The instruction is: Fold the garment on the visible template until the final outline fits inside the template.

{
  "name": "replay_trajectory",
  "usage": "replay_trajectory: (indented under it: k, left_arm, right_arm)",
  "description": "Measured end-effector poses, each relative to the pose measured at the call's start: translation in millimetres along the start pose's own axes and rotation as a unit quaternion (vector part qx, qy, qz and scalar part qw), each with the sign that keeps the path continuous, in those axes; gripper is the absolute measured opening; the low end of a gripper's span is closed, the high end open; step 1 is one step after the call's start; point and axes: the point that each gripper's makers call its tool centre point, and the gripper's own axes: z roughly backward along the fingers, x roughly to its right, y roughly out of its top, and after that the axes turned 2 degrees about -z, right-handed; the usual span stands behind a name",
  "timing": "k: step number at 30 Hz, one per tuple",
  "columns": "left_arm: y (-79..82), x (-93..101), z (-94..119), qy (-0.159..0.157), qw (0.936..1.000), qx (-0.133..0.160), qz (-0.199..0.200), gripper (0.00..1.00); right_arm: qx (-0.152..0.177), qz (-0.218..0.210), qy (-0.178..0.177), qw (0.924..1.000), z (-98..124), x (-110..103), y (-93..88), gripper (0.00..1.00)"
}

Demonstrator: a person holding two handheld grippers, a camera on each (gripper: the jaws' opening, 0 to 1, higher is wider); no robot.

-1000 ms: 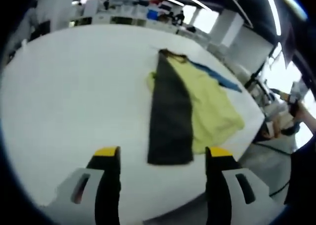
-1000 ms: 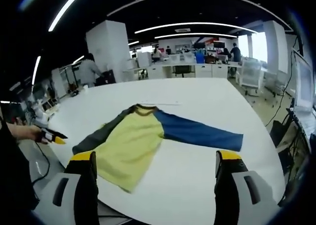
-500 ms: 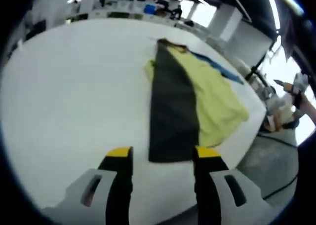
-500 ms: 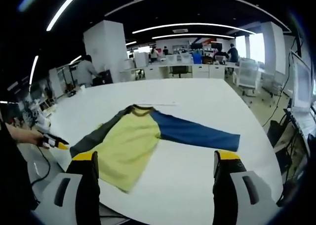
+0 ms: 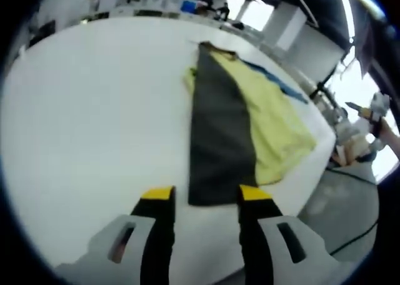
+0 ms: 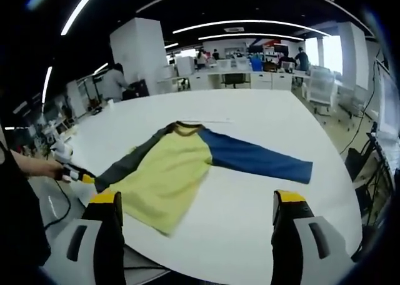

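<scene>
A long-sleeved shirt lies flat on the white table (image 6: 250,110). It has a yellow body (image 6: 165,175), a blue sleeve (image 6: 256,160) stretched to the right and a dark grey sleeve (image 6: 128,163) stretched to the left. In the left gripper view the dark grey sleeve (image 5: 219,135) runs straight toward me over the yellow body (image 5: 275,125). Its cuff end lies between the yellow tips of my left gripper (image 5: 206,194), which is open with a narrow gap. That same left gripper (image 6: 78,174) is seen at the sleeve's end. My right gripper (image 6: 198,200) stands wide open, short of the shirt's hem.
The table's near edge (image 6: 206,269) curves just below the shirt's hem, and the floor lies beyond the edge (image 5: 340,204). Desks, chairs and people (image 6: 115,85) fill the office behind. A white pillar (image 6: 140,57) stands at the back left.
My left gripper's jaws have drawn closer together and moved up to the dark sleeve's cuff. The right gripper's jaws stay wide apart; its view has only shifted slightly.
</scene>
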Motion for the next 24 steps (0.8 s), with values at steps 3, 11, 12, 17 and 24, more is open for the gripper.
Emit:
replay_trajectory:
  k: [3, 11, 12, 17, 24]
  left_arm:
    - [-0.3, -0.5, -0.8, -0.002, 1.0, -0.002, -0.003, 0.33]
    - [-2.7, -2.2, -2.4, -0.005, 0.9999, -0.008, -0.012, 0.25]
    - [-3.0, -2.1, -2.8, -0.005, 0.9999, -0.009, -0.013, 0.23]
    - [-1.5, -4.7, -3.7, -0.001, 0.9999, -0.011, -0.012, 0.16]
    - [-3.7, -10.5, -5.1, 0.013, 0.9996, -0.024, -0.005, 0.0]
  right_arm:
    - [-0.001, -0.002, -0.001, 1.0, -0.2, 0.9, -0.9, 1.0]
    - [-0.002, 0.0, -0.004, 1.0, -1.1, 2.5, -1.2, 1.0]
    - [-0.002, -0.001, -0.004, 1.0, -1.1, 2.4, -1.3, 1.0]
    - [-0.002, -0.003, -0.006, 1.0, -0.6, 3.4, -1.1, 1.0]
    - [0.0, -0.004, -0.01, 0.9999, 1.1, 6.0, 0.5, 1.0]
